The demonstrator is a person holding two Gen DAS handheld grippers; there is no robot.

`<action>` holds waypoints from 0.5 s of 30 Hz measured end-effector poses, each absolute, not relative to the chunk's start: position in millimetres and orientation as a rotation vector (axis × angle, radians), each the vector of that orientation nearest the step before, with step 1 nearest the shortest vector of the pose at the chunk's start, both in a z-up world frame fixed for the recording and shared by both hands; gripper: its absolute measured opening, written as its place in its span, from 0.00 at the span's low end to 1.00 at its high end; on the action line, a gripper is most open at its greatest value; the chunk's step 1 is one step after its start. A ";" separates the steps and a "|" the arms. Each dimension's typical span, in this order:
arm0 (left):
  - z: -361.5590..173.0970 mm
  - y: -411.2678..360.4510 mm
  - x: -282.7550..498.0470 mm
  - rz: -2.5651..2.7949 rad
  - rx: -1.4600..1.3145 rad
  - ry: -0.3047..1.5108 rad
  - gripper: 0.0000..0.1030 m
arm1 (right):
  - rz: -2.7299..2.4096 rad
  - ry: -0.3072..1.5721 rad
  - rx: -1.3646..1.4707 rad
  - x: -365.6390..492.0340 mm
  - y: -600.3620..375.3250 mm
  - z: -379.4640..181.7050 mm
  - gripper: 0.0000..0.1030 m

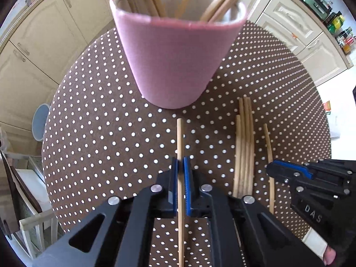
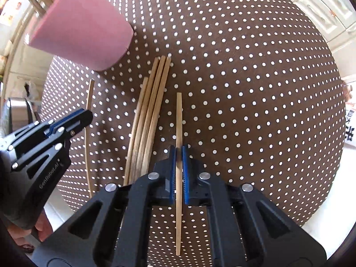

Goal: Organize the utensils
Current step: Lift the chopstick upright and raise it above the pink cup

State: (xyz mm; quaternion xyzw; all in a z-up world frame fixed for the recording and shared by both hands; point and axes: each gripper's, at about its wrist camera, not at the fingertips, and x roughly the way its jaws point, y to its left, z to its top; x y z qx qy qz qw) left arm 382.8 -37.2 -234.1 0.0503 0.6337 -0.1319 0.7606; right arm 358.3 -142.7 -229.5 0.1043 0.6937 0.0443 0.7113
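Note:
A pink cup stands on the brown dotted tablecloth with several wooden chopsticks leaning inside it. My left gripper is shut on a single chopstick whose tip points toward the cup. In the right wrist view my right gripper is shut on another single chopstick. A bundle of several chopsticks lies on the cloth between the two grippers, also seen as the bundle. The left gripper shows at the left, below the pink cup.
The round table's edge curves close on the right and near side. Cream cabinets surround the table, with bottles on a counter. A pale blue round stool and chair frames stand at the left.

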 end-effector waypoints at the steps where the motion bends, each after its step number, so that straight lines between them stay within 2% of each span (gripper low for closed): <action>1: -230.5 -36.5 380.1 -0.292 0.102 1.373 0.06 | 0.107 1.525 0.245 357.9 -145.9 -224.2 0.06; 15: -127.7 -11.1 354.8 -0.328 -0.030 1.197 0.05 | 0.243 1.265 0.270 333.3 -176.5 -123.3 0.06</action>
